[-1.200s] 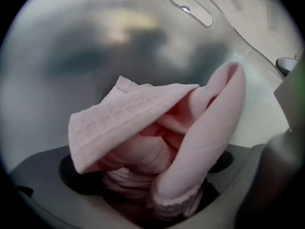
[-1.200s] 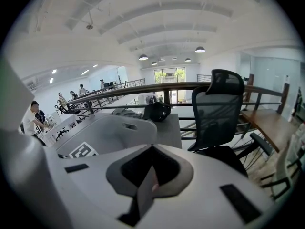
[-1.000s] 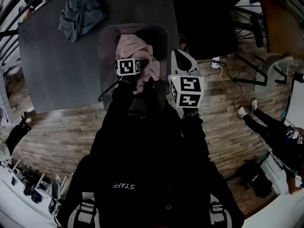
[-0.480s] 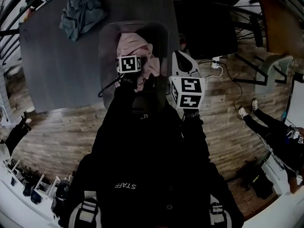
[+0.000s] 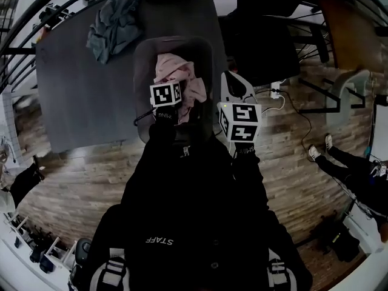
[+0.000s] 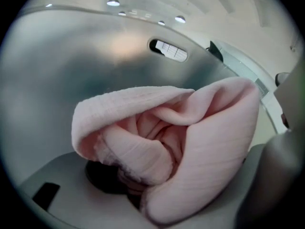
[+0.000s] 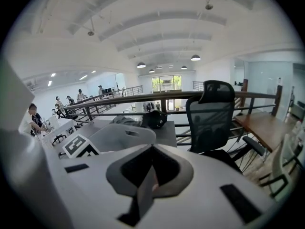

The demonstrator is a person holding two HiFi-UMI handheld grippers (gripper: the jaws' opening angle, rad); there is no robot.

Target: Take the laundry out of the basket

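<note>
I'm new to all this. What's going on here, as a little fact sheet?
place: grey basket standing on a grey table
in basket: pink cloth
left gripper: down in the basket, jaws closing on the pink cloth bunched between them
right gripper: held outside the basket, to its right, jaws together, empty
also on table: bluish-grey clothes heap, outside the basket
task stage: pink cloth not yet out
</note>
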